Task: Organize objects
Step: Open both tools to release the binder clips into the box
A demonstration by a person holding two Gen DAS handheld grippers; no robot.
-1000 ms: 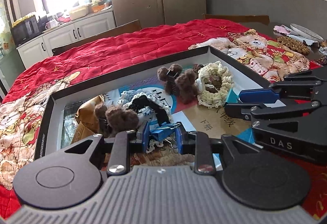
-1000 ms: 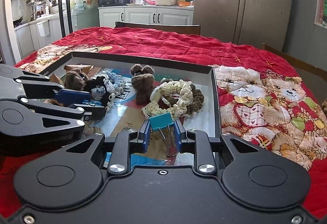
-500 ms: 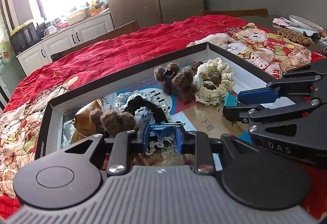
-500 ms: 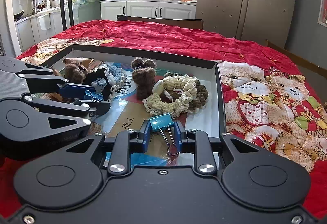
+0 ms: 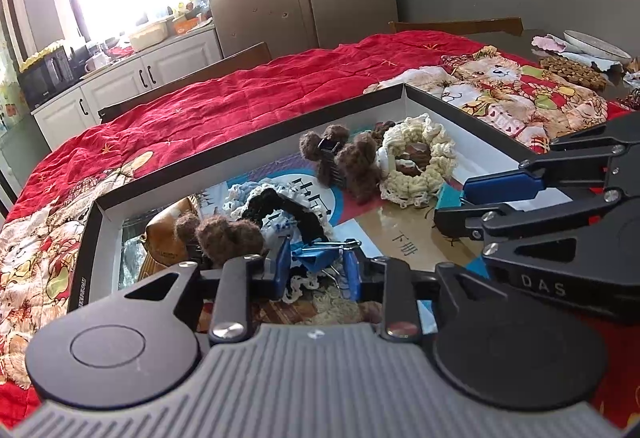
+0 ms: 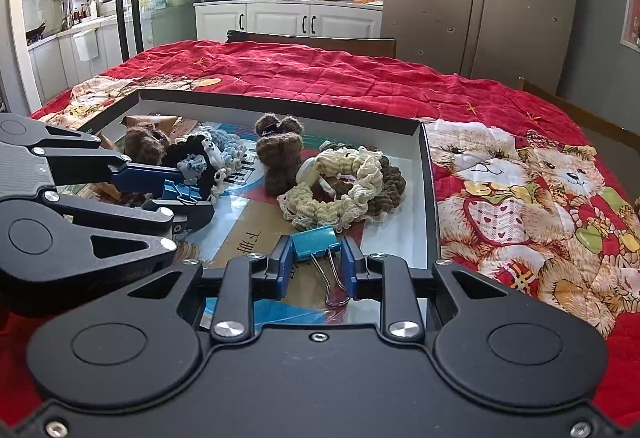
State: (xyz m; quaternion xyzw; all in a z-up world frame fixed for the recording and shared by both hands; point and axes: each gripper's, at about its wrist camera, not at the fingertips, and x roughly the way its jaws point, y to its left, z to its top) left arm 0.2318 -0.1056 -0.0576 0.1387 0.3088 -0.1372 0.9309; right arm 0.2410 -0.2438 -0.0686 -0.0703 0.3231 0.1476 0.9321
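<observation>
A shallow black-rimmed box (image 5: 256, 154) (image 6: 430, 174) lies on the red quilt and holds crocheted pieces. My left gripper (image 5: 316, 262) is shut on a dark blue binder clip (image 5: 318, 258), held low over the box's near left part; it also shows in the right wrist view (image 6: 182, 194). My right gripper (image 6: 316, 254) is shut on a teal binder clip (image 6: 316, 238), held over the box's near right part; it also shows in the left wrist view (image 5: 448, 198). In the box lie a cream scrunchie (image 6: 340, 178), a brown fuzzy hair claw (image 6: 280, 154) and a black and blue scrunchie (image 5: 280, 206).
A red quilt (image 6: 320, 74) with bear prints covers the table. A book cover lines the box floor (image 6: 248, 226). A second brown fuzzy piece (image 5: 224, 238) and a brown wrapper (image 5: 168, 226) lie at the box's left end. Plates and a mat (image 5: 572, 66) sit at far right.
Both grippers have stayed shut on their clips and shifted only slightly over the box. The left view has tilted up a little.
</observation>
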